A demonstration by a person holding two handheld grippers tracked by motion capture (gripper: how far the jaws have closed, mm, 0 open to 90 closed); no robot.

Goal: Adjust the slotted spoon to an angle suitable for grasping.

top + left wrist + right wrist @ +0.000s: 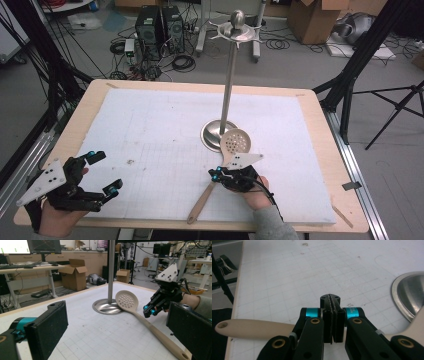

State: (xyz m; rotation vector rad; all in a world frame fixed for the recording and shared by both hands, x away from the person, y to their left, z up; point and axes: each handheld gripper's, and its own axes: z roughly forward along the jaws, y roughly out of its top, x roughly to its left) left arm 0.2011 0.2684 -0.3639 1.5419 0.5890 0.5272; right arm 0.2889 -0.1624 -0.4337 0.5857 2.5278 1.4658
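Observation:
A beige slotted spoon (pixel 236 141) lies on the white mat, its head leaning on the base of a steel utensil stand (pixel 215 134) and its handle pointing toward the table's near edge. My right gripper (pixel 215 175) hovers just over the middle of the handle, jaws shut pad to pad with nothing between them. In the right gripper view the spoon handle (pixel 254 328) passes underneath the right gripper (pixel 331 301). My left gripper (pixel 105 172) is held open at the near left corner. The left gripper view shows the spoon (pixel 127 301) and the right gripper (pixel 149 311) ahead.
The stand's tall pole (pixel 230 85) rises from its round base (pixel 409 293) to a hook ring at the top. The gridded white mat (pixel 165 130) covers most of the wooden table. Cables, computer towers and cardboard boxes sit on the floor beyond.

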